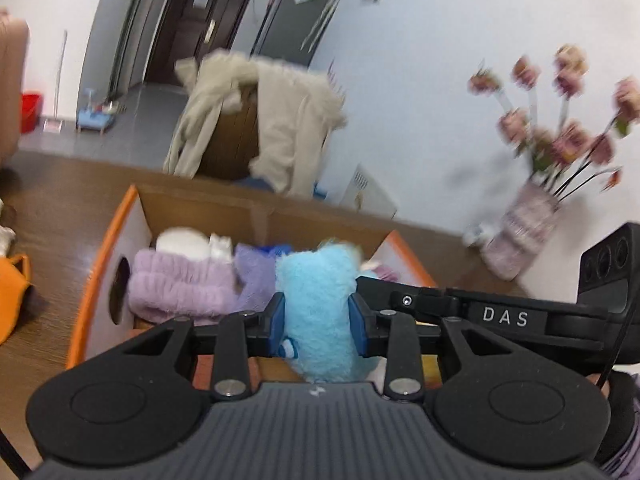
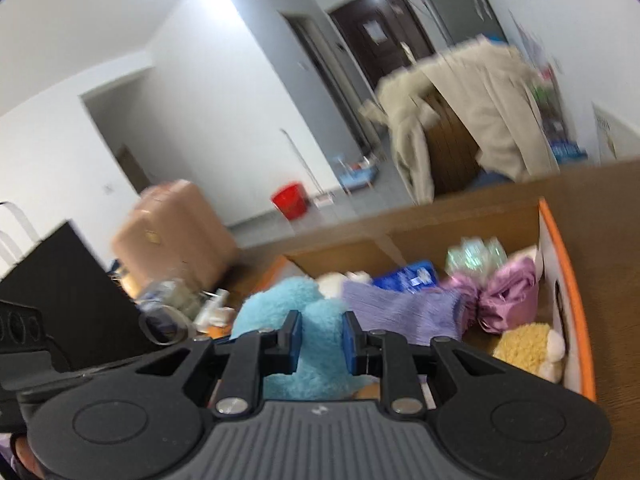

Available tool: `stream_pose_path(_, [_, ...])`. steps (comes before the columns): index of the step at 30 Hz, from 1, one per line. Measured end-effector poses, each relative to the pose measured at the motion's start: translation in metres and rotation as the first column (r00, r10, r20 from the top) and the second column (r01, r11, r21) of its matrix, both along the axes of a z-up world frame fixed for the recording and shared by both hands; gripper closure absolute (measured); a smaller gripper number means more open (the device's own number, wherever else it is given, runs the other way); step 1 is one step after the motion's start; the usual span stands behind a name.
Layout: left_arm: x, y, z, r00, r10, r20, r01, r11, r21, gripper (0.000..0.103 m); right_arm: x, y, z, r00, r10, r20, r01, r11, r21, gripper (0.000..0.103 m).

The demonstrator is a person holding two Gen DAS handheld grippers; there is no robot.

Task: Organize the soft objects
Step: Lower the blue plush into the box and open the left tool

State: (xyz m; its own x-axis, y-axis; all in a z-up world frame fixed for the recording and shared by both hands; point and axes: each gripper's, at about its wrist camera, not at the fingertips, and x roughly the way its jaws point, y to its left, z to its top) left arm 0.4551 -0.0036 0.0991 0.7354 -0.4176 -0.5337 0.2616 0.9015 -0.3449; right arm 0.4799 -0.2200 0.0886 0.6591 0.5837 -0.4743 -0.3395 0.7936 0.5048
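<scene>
L gripper (image 1: 318, 322): blue pads pressed into both sides of light-blue plush toy (image 1: 318, 300), gripping it. R gripper (image 2: 322, 338): pads likewise clamped on same blue plush (image 2: 308, 312), narrower part. I see plush held by both, above near end of orange-edged cardboard box (image 1: 92, 276). Inside box: lilac knit bundle (image 1: 180, 288), white soft item (image 1: 180, 242) behind it, purple satin bow (image 2: 508, 296), yellow plush (image 2: 528, 346) in R corner. Box sits on wood table (image 1: 48, 208). Bkgd blurred: flower vase (image 1: 524, 236) by wall, beige coat (image 1: 288, 128) draped over chair.
</scene>
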Motion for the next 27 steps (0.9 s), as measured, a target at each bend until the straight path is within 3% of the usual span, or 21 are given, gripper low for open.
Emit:
stream_pose_path(4, [0.027,-0.012,-0.035,0.998,-0.023,-0.064,0.029,0.995,0.097,0.069,0.029,0.001,-0.041,0.994,-0.03,-0.109,0.023,0.998,-0.065,0.082])
stream_pose_path(9, [0.034,-0.027,-0.052,0.997,-0.063,-0.048,0.07,0.982,0.174,0.071,0.026,0.011,-0.053,0.997,-0.056,-0.058,0.042,0.974,-0.223,0.089])
stream_pose_path(17, [0.047,-0.015,-0.058,0.989,-0.085,-0.12,0.095,0.992,0.085,0.064,0.022,0.016,-0.05,0.996,-0.056,-0.064,0.037,0.963,-0.267,0.088])
stream_pose_path(22, [0.019,-0.011,-0.038,0.998,-0.057,-0.038,0.062,0.989,0.133,0.05,0.005,0.008,-0.038,0.996,-0.072,-0.051,0.057,0.967,-0.248,0.086])
stream_pose_path(27, [-0.037,0.013,0.0,0.993,0.042,0.108,-0.063,0.979,0.195,0.039,-0.035,-0.012,0.0,0.993,-0.099,0.057,0.11,0.967,-0.231,0.07])
